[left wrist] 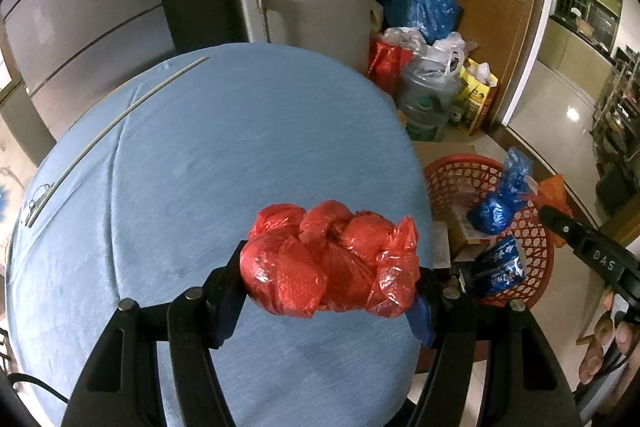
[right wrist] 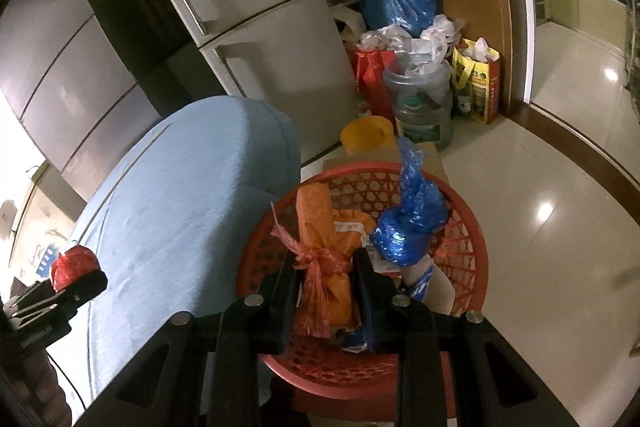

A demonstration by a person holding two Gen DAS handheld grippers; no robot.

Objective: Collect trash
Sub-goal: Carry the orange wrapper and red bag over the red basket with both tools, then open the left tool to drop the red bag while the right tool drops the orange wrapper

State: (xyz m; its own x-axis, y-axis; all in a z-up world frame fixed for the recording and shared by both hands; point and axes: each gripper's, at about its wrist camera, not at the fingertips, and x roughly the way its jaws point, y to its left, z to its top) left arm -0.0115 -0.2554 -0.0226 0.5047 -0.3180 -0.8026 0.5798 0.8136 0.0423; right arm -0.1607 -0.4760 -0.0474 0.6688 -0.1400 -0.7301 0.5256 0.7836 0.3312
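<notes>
Clamped between the black fingers of the left gripper [left wrist: 330,279], low in the centre of the left wrist view, a knotted red plastic bag bundle [left wrist: 330,259] hangs over the blue cloth-covered table [left wrist: 180,167]; both fingers press into its sides. At the lower right of that view stands the red plastic lattice basket [left wrist: 536,251], and in it lie a knotted blue plastic bag [left wrist: 500,203] and a dark blue printed packet [left wrist: 500,267]. The right wrist view looks down into the same basket [right wrist: 472,255] at centre frame, where the blue bag [right wrist: 412,223] sits upright toward the right. The right gripper [right wrist: 326,283] is closed on an orange paper-wrapped bundle tied with red net string [right wrist: 324,247], held over the basket's inside. Beyond, in the upper middle of both views, a grey two-door fridge [right wrist: 248,27] stands beside a clear water jug stuffed with plastic bags [right wrist: 420,95].
</notes>
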